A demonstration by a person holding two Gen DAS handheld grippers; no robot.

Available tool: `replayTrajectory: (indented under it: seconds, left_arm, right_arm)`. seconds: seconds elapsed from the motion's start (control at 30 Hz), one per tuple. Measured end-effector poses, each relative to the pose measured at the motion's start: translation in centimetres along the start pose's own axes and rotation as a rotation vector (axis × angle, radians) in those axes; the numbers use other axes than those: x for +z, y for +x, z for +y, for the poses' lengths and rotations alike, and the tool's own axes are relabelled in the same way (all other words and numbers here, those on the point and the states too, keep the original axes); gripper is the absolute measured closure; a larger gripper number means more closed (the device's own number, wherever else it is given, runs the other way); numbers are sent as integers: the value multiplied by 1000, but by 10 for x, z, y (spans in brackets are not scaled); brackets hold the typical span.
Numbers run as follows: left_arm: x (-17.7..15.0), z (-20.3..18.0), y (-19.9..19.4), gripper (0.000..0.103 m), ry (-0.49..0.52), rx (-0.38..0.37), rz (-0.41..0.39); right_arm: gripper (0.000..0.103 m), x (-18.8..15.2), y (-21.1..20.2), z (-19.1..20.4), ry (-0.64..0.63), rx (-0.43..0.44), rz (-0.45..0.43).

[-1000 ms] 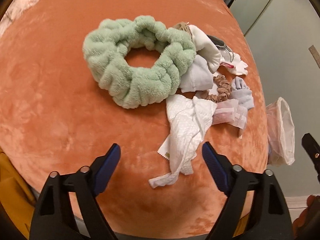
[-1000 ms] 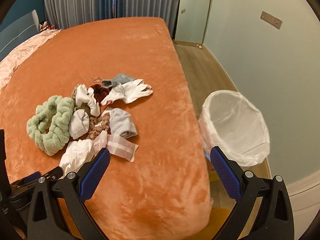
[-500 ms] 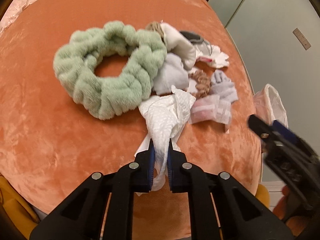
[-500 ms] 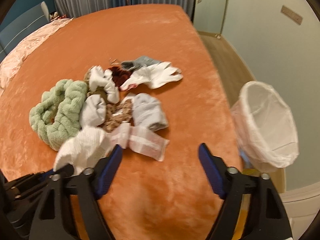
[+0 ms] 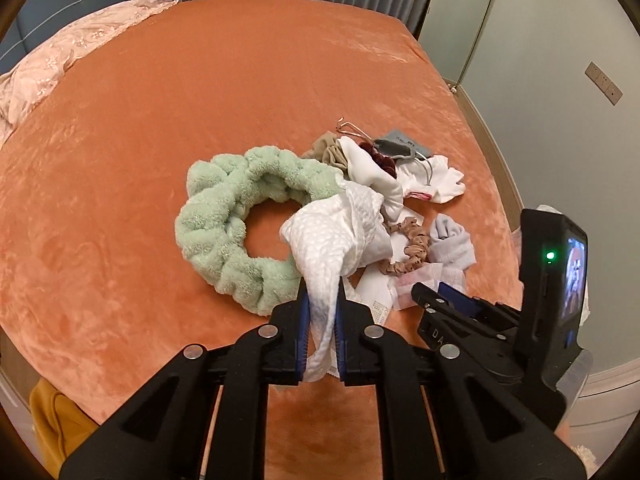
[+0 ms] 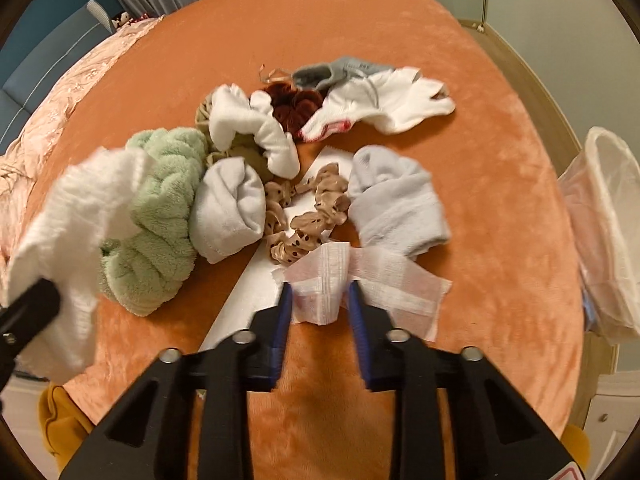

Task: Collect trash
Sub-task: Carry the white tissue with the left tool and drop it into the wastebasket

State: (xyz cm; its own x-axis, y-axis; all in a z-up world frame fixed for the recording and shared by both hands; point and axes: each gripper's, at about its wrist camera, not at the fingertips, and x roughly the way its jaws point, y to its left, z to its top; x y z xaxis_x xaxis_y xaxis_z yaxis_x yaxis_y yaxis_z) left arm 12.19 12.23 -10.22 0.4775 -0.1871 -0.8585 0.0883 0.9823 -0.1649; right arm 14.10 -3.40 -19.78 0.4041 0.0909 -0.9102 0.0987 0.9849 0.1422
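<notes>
My left gripper [image 5: 320, 312] is shut on a crumpled white paper towel [image 5: 340, 232] and holds it lifted above the orange bed; the towel also shows blurred in the right wrist view [image 6: 76, 216]. My right gripper [image 6: 318, 300] stands half closed around a pink-white translucent wrapper [image 6: 360, 284] lying on the bed, with the wrapper bunched between the fingers. A white paper slip [image 6: 260, 280] lies under the wrapper. A bin with a white liner [image 6: 604, 232] stands off the bed's right edge.
On the orange bed [image 5: 200, 100] lies a pile: a green plush headband [image 5: 232, 232], white and grey socks [image 6: 396, 200], a tan spotted scrunchie [image 6: 308, 216], a dark red scrunchie [image 6: 296, 108]. A pink quilt [image 5: 60, 52] lies far left.
My left gripper has lifted the paper towel off the bed. My right gripper has moved forward and down to the wrapper and narrowed around it.
</notes>
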Motion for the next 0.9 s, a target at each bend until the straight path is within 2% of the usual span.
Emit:
replayTrajectory:
  seconds: [0.2,0.4,0.63,0.9]
  left_arm:
    - [4,-8,-2,93,23,22,-3]
    - [15,-36,-17,93,57,-1,-38]
    - [38,-103,-49,93,140,-87,-109]
    - [51,-204,-66,93,246,-204,-148]
  right_arm:
    - [95,0,-20,-3,2,36,-31]
    - [95,14,-88,-18,11,56,-156]
    - [96,38,-172,-61,46,36,-313]
    - [96,58,-247,-143,126,3,-434]
